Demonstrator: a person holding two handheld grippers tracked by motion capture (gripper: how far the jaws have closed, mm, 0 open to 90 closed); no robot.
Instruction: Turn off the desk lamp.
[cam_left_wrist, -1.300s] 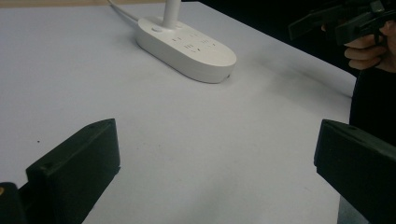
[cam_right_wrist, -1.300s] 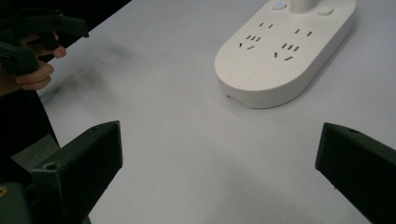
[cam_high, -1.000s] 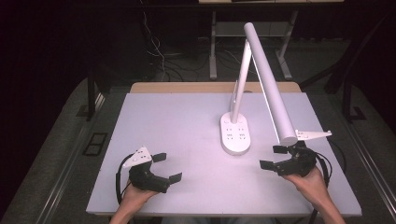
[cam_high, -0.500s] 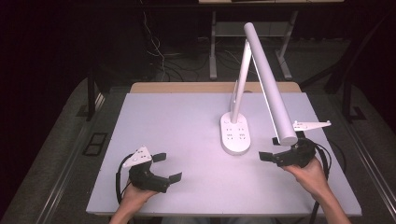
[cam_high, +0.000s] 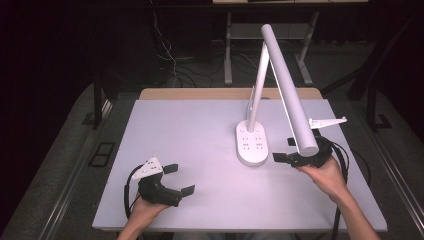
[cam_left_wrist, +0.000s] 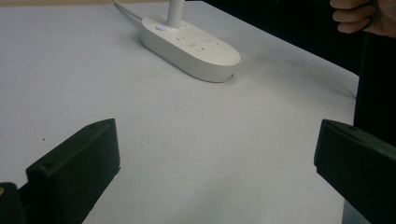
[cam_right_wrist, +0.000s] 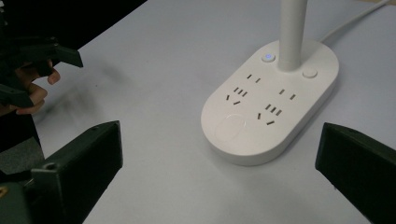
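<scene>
A white desk lamp stands on the table; its oval base (cam_high: 252, 145) carries sockets and buttons, and its long head (cam_high: 292, 95) slopes down to the right. My right gripper (cam_high: 285, 150) is open just right of the base, under the tip of the head. In the right gripper view the base (cam_right_wrist: 271, 102) lies close ahead between the open jaws (cam_right_wrist: 219, 149), with a small button (cam_right_wrist: 267, 57) lit blue. My left gripper (cam_high: 179, 179) is open near the front left of the table, empty, well apart from the base (cam_left_wrist: 191, 44).
The pale table (cam_high: 190, 130) has free room at its left and middle. The lamp's cable (cam_right_wrist: 355, 18) runs off behind the base. Beyond the table's far edge are dark floor, cables and desk legs (cam_high: 227, 55).
My right gripper has moved forward and a little left, closer to the lamp base. The left gripper and the lamp have stayed put.
</scene>
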